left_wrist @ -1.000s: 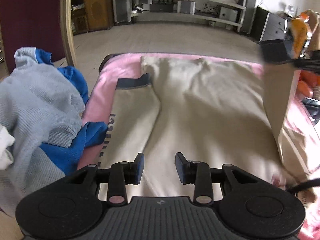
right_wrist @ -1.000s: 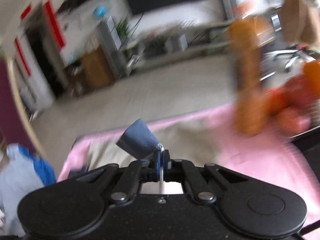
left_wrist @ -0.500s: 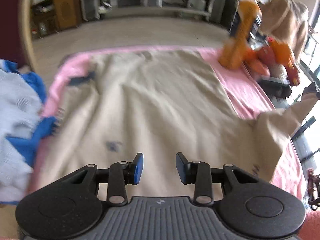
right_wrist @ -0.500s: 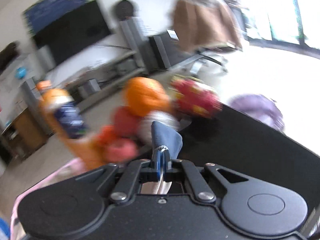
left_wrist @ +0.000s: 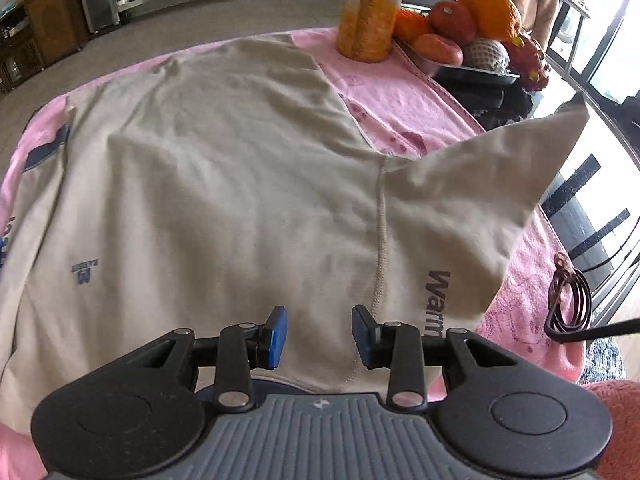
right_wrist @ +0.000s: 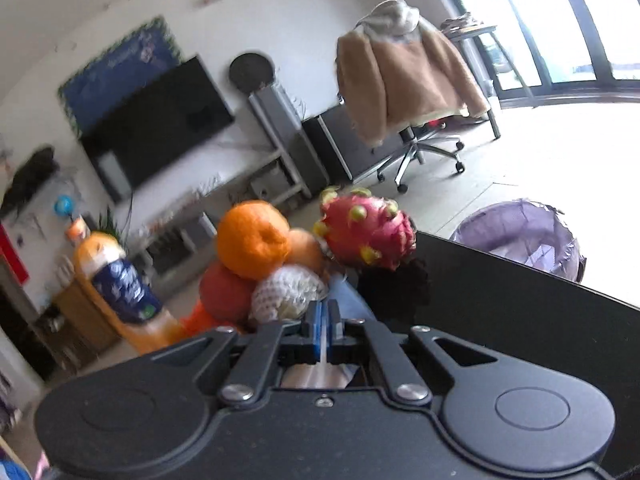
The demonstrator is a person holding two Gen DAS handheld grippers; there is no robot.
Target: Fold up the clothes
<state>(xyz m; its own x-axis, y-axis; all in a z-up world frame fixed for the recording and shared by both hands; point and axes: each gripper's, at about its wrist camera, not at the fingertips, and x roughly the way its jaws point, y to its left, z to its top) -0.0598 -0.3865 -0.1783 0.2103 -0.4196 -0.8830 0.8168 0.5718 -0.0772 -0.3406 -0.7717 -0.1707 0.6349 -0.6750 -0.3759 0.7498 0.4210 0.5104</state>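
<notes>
The beige shirt (left_wrist: 224, 184) lies spread on the pink cloth (left_wrist: 404, 92). The left hand-held gripper (left_wrist: 319, 338) hovers over its near edge, jaws partly apart, empty. The right hand-held gripper (right_wrist: 323, 322) is clamped on the sleeve (left_wrist: 492, 200), raised at 3 o'clock.

The beige sweatshirt (left_wrist: 224, 184) carries "Warm" in dark letters on its sleeve, at about four o'clock from the garment's middle (the word runs on under the gripper body). A small blue logo at eight o'clock is too small to read. The orange bottle's (right_wrist: 120, 288) blue label is blurred.
</notes>
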